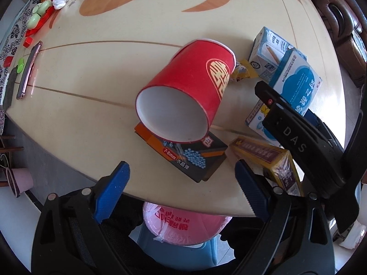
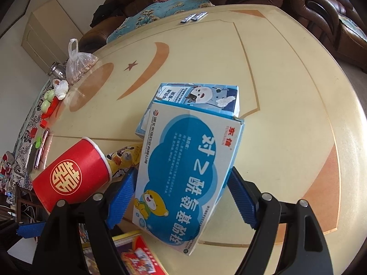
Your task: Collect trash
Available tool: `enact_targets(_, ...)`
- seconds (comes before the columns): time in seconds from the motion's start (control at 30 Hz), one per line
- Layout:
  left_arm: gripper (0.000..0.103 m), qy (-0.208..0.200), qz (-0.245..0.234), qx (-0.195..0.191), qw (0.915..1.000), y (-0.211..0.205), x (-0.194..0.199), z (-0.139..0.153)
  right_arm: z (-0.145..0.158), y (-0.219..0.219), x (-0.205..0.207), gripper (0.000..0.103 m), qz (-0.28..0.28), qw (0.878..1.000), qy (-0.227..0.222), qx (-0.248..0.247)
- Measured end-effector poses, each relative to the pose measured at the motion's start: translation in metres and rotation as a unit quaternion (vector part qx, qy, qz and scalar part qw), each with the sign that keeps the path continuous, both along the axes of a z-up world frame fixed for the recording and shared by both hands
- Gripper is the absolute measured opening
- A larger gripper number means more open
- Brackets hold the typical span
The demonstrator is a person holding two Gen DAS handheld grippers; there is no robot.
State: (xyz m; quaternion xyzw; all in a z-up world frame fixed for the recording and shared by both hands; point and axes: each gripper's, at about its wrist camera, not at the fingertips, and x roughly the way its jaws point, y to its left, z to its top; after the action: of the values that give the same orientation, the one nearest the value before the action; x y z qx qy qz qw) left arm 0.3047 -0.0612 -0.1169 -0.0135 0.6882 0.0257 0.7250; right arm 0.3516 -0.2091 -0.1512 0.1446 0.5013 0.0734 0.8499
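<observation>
Right gripper holds the blue box; left gripper waits apart, holding nothing.

The box is clamped across its short side between the blue pads, long axis pointing away over the table. The red cup lies on its side just ahead of the left gripper, open mouth toward it, so the left hand seems nearer.

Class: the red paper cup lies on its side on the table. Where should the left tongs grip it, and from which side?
Grip the red cup at its open mouth, which faces the left tongs: one finger inside, one outside the thin wall, coming from the table's near edge.
</observation>
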Motion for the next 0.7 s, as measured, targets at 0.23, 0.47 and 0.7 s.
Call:
enact_targets(0.23,0.09,-0.01,0.017,-0.025,0.9995,-0.003,-0.008,0.007,-0.001,-0.015,-0.003,0.078,-0.001,0.999,-0.001,0.04)
enact_targets(0.47,0.09,-0.003,0.03,-0.077,0.9966,-0.009,-0.012,0.017,-0.001,-0.019,-0.003,0.078,-0.001,0.999,0.0,0.054)
enact_targets(0.7,0.091,-0.02,-0.005,-0.117,0.9929,-0.037,-0.018,0.031,0.003,-0.03,0.001,0.076,0.004,0.999,0.001,0.048)
